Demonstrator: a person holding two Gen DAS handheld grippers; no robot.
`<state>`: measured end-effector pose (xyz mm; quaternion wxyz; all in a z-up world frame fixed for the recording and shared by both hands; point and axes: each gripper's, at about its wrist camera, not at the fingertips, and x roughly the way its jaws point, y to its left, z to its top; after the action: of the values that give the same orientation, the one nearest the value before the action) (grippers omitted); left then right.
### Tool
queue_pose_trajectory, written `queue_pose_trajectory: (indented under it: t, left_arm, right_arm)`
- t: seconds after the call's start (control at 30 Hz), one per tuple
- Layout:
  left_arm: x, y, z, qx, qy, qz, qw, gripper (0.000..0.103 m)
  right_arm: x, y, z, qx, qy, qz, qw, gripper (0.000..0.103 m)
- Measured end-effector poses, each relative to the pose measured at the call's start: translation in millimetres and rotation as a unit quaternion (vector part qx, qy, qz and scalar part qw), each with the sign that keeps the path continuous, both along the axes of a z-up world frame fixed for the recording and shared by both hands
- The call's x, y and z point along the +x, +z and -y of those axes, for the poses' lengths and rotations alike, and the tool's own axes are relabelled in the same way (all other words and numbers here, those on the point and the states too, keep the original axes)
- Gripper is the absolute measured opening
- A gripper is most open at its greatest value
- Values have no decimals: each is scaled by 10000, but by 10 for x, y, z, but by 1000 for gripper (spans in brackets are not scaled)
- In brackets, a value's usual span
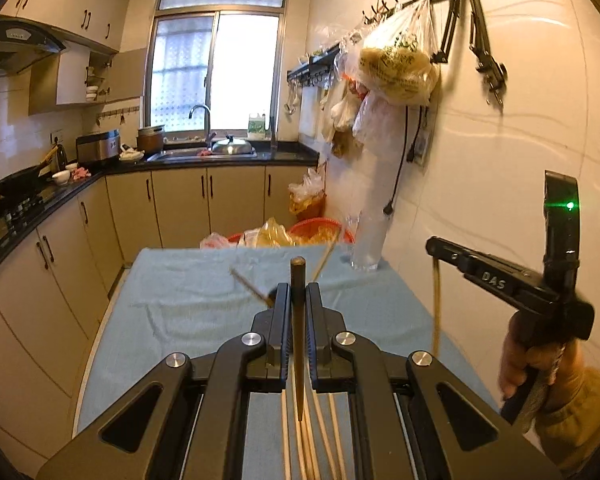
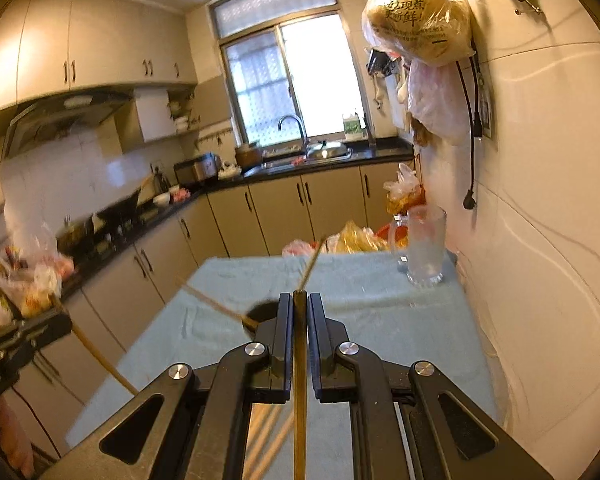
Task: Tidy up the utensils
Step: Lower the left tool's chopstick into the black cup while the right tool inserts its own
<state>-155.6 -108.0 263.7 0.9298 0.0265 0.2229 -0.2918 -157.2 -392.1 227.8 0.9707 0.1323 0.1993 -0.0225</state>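
Chopsticks are the business here: each black two-finger gripper holds one dark brown wooden chopstick. The left gripper is clenched on its dark chopstick, which stands nearly upright between the fingers, blunt end up and thin tip down. The right gripper grasps a second dark chopstick the same way, the stick running straight down between its closed fingers. In the left wrist view the right gripper shows at the side, gripped by a hand in a mustard-coloured sleeve, its chopstick hanging down above the cloth.

Below both grippers lies a pale blue towel spread over a table. A bundle of light bamboo chopsticks lies on it under the left gripper. Two more light chopsticks lie farther out on the cloth, crossed at angles, beside a dark round shape I cannot identify. A clear glass mug stands upright at the far right corner of the towel, near the white tiled wall.
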Motion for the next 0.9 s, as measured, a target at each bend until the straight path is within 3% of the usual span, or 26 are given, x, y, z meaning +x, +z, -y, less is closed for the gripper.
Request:
queue_pose_trajectory:
  t: [0.17, 0.4, 0.57, 0.7, 0.9]
  left_arm:
    - [397, 230, 278, -77, 166, 225, 9996, 7]
    - [1064, 328, 545, -328, 376, 23, 9988, 7]
    - [1463, 179, 715, -268, 493, -226, 9982, 7]
    - [1712, -12, 845, -131, 563, -427, 9974, 7]
    - [1877, -297, 925, 25, 543, -693, 9961, 7]
  right_arm:
    - [389, 203, 30, 144, -171, 424, 9989, 7]
    - [1094, 399, 105, 369, -453, 962, 9936, 7]
    - [1481, 303, 161, 500, -641, 1089, 9907, 7]
    - [1711, 182, 159, 313, -842, 1136, 9895, 7]
    - [1956, -182, 143, 226, -747, 677, 9947, 8]
